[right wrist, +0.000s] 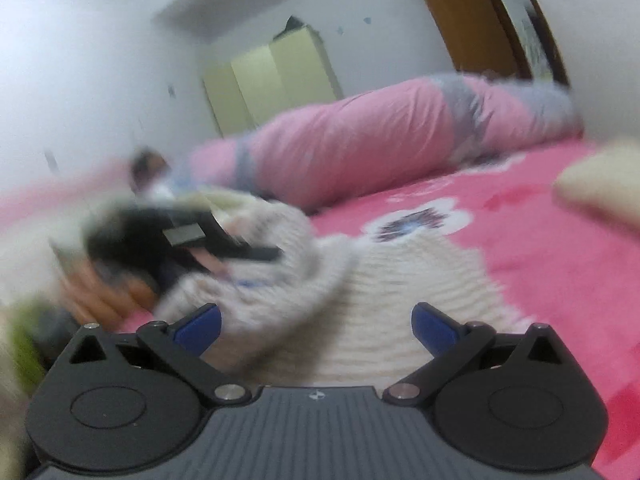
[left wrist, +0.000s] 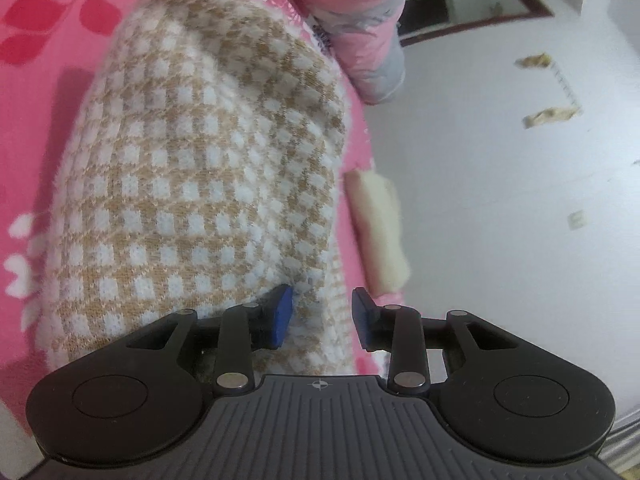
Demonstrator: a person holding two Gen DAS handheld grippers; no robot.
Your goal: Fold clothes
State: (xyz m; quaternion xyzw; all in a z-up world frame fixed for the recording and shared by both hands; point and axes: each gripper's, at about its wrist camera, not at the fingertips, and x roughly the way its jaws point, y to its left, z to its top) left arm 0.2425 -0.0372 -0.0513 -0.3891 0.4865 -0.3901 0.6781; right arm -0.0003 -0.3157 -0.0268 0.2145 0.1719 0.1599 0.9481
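A pink floral bedsheet is seen at far left of the left wrist view, covering the bed. On it a tan-and-white checked knit sweater is spread, bunched into a mound. The left claw is held low over the sweater's near hem, its blue pads parted with knit fabric between them; a firm clamp cannot be confirmed, a gap is visible. Just right of the sweater a cream rolled cloth is seen at the bed edge, then a white wall. A pink-and-grey quilt is piled at the top.

In the right wrist view, heavily blurred, the other gripper and a hand are seen at left on the sweater. The right claw is spread wide above the knit, nothing gripped. The quilt is laid behind, a pale wardrobe beyond it.
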